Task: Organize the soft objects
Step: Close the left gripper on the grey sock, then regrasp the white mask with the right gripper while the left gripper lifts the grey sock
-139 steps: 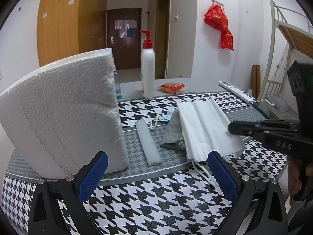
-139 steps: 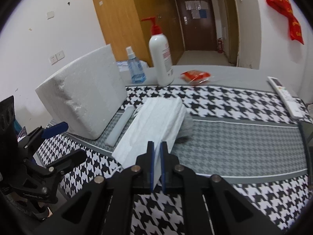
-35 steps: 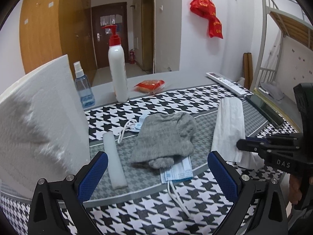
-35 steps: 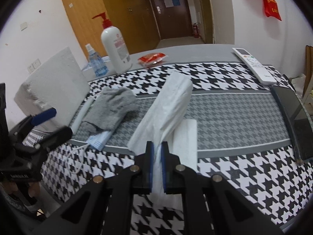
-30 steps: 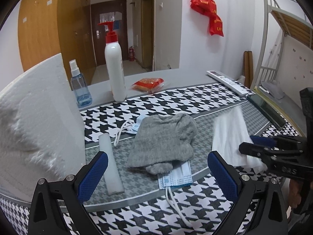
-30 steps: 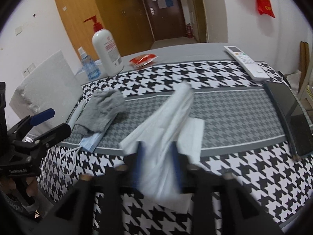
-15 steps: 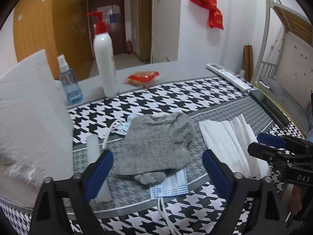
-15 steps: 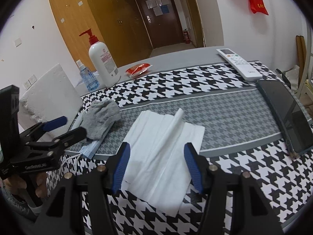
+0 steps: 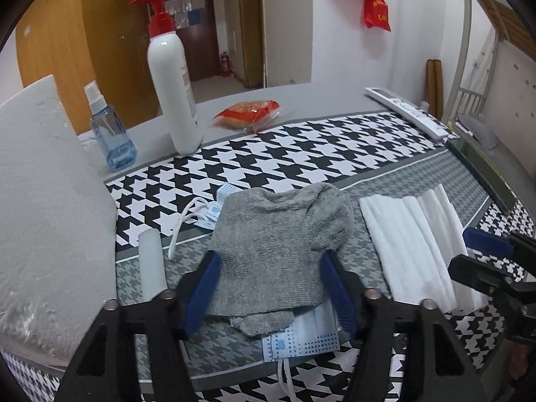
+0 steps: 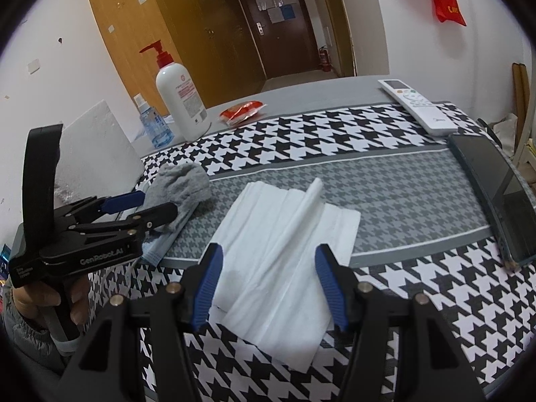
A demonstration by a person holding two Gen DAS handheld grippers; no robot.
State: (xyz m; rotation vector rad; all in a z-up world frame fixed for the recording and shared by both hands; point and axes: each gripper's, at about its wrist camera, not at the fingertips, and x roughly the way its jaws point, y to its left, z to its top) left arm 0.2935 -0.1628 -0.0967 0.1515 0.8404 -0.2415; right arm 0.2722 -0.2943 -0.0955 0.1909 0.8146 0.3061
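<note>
On table (image 9: 335, 107): one sock (image 9: 278, 244), two masks (image 9: 301, 338).

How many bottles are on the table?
2. A tall white pump bottle with a red top stands at the far side. A small blue spray bottle stands just left of it, beside the white foam block. That block could hide more.

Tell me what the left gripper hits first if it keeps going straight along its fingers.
Most likely the crumpled grey knitted cloth: it lies directly between the closing jaws of the left gripper, which are not yet pressing it. The blue face mask lies under its near edge; depth is uncertain.
</note>
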